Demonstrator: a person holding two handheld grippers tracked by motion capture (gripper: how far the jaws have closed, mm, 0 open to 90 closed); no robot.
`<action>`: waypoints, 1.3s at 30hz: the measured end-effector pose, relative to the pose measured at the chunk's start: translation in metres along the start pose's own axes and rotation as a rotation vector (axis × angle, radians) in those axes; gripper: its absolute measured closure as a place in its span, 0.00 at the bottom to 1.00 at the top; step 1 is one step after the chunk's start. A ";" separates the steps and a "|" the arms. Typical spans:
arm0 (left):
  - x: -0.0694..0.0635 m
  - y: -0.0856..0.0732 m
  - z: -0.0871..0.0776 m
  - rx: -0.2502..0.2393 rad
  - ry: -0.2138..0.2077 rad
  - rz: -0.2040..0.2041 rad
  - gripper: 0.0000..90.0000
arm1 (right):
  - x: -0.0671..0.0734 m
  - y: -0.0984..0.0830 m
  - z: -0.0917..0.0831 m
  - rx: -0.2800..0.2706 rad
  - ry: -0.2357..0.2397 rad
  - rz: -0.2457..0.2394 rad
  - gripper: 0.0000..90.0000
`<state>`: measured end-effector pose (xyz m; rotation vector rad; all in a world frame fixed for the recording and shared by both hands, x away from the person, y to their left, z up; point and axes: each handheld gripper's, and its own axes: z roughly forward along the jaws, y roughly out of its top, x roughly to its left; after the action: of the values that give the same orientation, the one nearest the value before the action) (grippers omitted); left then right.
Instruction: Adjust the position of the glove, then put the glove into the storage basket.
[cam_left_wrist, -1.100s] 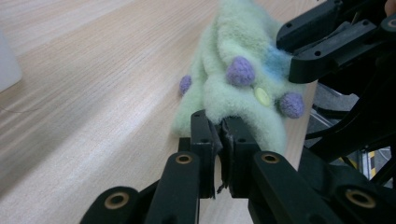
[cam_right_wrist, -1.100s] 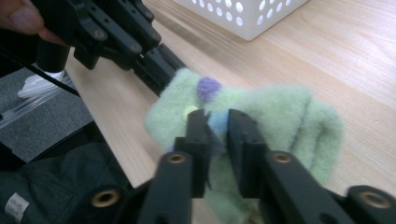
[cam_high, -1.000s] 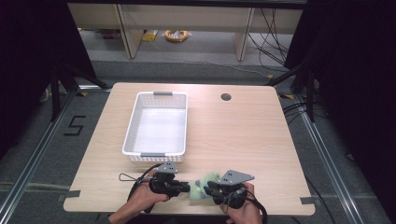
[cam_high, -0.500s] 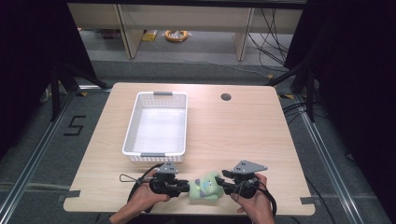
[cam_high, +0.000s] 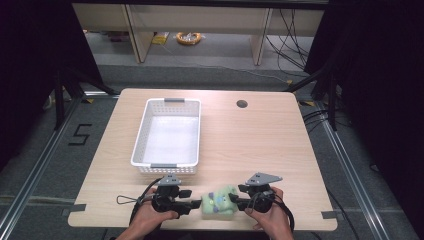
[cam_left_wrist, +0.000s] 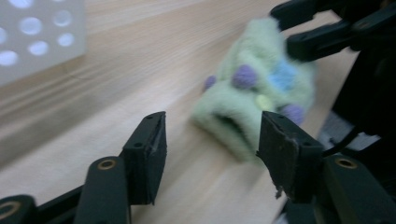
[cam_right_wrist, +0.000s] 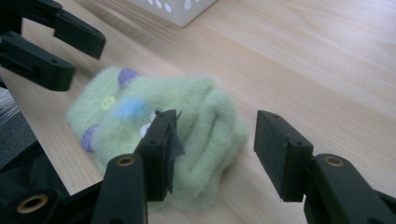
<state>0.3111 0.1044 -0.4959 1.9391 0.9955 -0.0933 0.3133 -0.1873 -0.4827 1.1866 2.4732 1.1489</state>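
A fuzzy green rolled sock (cam_high: 220, 201) with purple, blue and yellow dots lies on the wooden table (cam_high: 250, 145) near its front edge, between my two grippers. My left gripper (cam_high: 197, 204) points right at it. Its jaws have just been opening and stand open, with the sock (cam_left_wrist: 261, 93) just ahead of them. My right gripper (cam_high: 234, 201) points left. Its jaws have also just been opening, and the sock's rolled end (cam_right_wrist: 201, 121) lies loosely between them without being pressed. In the left gripper view, my left gripper (cam_left_wrist: 212, 158) faces the right gripper (cam_left_wrist: 322, 28). In the right gripper view, my right gripper (cam_right_wrist: 219, 149) faces the left gripper (cam_right_wrist: 56, 42).
A white perforated basket (cam_high: 170, 132) stands empty on the table's left half, just beyond the left hand. A round cable hole (cam_high: 242, 104) sits at the back right. The table's front edge runs right under both hands.
Both pairs of jaws have spread apart and let go of the green sock, which now rests on the table. The right gripper has shifted slightly to the right.
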 end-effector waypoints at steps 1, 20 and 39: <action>-0.002 0.000 0.000 0.005 -0.002 -0.012 0.44 | 0.000 -0.001 0.001 0.002 -0.007 0.004 0.55; -0.001 0.000 0.032 0.093 -0.019 -0.076 0.51 | -0.008 -0.011 0.011 0.076 0.048 0.105 0.55; 0.003 -0.002 0.035 0.061 -0.121 -0.086 0.79 | -0.010 -0.013 0.015 0.061 0.167 0.114 0.80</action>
<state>0.3225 0.0805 -0.5184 1.9213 1.0050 -0.2897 0.3183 -0.1911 -0.5038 1.3148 2.6093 1.2581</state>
